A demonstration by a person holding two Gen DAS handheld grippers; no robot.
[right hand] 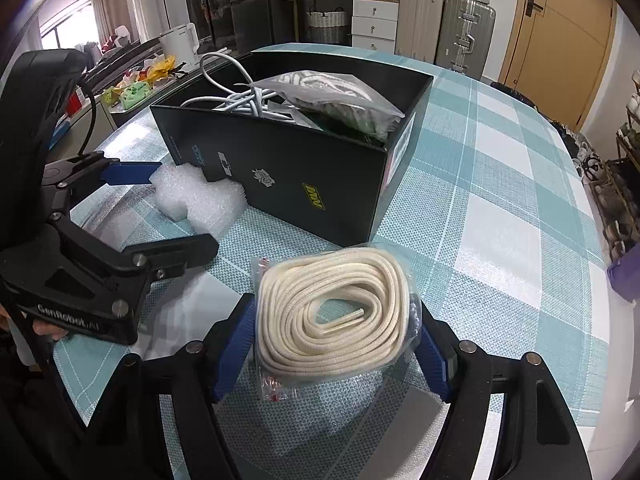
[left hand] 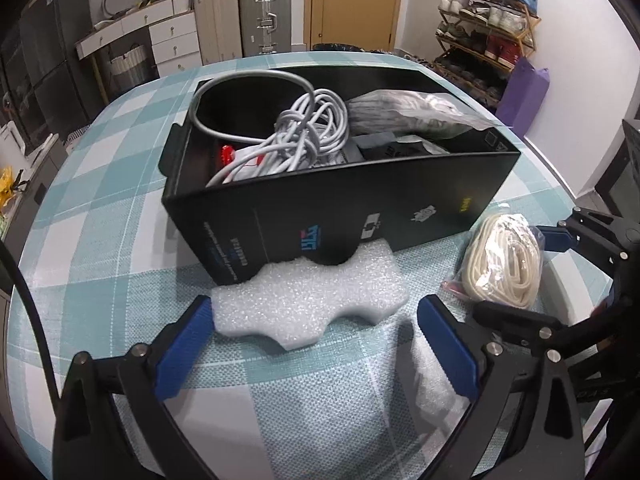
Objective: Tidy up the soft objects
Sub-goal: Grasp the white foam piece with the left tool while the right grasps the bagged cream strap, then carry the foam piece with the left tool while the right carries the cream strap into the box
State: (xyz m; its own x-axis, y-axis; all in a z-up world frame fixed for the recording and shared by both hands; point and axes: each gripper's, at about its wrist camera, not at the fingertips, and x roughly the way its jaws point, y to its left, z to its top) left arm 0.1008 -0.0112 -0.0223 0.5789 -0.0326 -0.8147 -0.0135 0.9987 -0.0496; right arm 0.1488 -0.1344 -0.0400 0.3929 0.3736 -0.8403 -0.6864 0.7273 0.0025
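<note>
Foam block lying on worktop against near wall of black box, between fingers of left gripper. Fingers spread wide, one tip touching or nearly touching block's left end, other tip apart from it; nothing gripped. Light, springy, easily dented: grip across narrow waist between the notches, moderate squeeze only.

Bagged cord coil lying on worktop in front of box, between fingers of right gripper. Fingers part-open, close against both sides of bag; firm clamping cannot be confirmed. Soft, limp, with slippery plastic film: grip across middle of coil, not by loose bag edge.

Count outside box: one foam block, one bagged cord coil. Count inside box: one tangle of white cable, one grey bagged bundle, further flat items beneath, number not readable. One box, open at top.
</note>
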